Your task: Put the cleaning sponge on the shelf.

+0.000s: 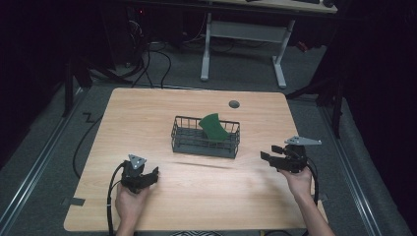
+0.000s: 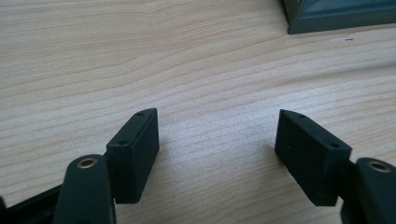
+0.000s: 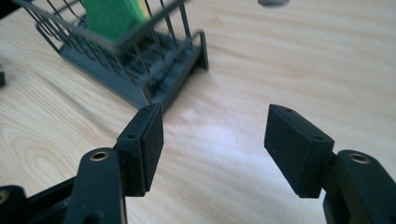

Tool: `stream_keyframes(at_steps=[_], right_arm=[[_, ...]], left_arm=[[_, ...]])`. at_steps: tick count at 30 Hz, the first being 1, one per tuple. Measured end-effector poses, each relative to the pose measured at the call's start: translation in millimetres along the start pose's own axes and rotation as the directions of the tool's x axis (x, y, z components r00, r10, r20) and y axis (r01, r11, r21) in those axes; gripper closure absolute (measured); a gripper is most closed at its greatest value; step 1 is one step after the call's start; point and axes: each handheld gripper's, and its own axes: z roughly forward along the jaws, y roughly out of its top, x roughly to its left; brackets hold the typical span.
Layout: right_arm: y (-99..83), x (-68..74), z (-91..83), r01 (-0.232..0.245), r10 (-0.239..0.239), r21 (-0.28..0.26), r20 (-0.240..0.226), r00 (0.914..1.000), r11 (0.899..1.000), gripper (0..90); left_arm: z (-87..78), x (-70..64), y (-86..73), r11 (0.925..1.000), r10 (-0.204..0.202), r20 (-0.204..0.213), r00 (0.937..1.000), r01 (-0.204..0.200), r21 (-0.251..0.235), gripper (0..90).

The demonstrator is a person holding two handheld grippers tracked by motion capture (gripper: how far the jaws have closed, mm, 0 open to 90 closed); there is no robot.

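Note:
A dark wire basket (image 1: pixel 183 132) stands at the middle of the wooden table. A green sponge-like piece (image 1: pixel 214 127) leans inside its right half and sticks up above the rim. In the right gripper view the basket (image 3: pixel 154 79) is at the upper left with the green piece (image 3: pixel 109 16) in it. My left gripper (image 1: pixel 150 176) rests low at the front left, open and holding nothing. My right gripper (image 1: pixel 272 153) hovers at the front right, open and empty, pointing towards the basket. A corner of the basket (image 2: pixel 336 16) appears at the top right of the left gripper view.
A grey round cap (image 1: pixel 234 104) sits in the table top behind the basket. Bare wood (image 1: pixel 211 187) lies between the two grippers. Beyond the table (image 1: pixel 123 113) are a white desk frame (image 1: pixel 243 46) and cables on the floor.

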Motion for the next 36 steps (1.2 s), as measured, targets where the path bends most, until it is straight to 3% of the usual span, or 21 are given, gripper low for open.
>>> stream_keyframes(at_steps=[9,24,29,31,36], right_arm=[[-32.3,-11.2,-1.2,-0.068,0.068,-0.007,0.018,0.9975,0.998,37.9],[-64.3,-16.3,5.5,-0.091,0.091,0.008,0.07,0.9934,0.996,37.6],[-71.7,-16.1,7.6,-0.079,0.076,0.025,0.107,0.9913,0.997,37.2],[-73.8,-13.3,8.6,-0.036,0.031,0.036,0.154,0.9876,0.999,37.0],[-76.8,-11.4,10.9,-0.013,0.004,0.048,0.179,0.9838,0.999,36.2]], left_arm=[[0.0,0.0,0.0,1.0,0.0,0.0,1.0,0.0,0.0,31.0],[0.0,0.0,0.0,1.0,0.0,0.0,1.0,0.0,0.0,31.0],[0.0,0.0,0.0,1.0,0.0,0.0,1.0,0.0,0.0,31.0],[0.0,0.0,0.0,1.0,0.0,0.0,1.0,0.0,0.0,31.0],[0.0,0.0,0.0,1.0,0.0,0.0,1.0,0.0,0.0,31.0]])
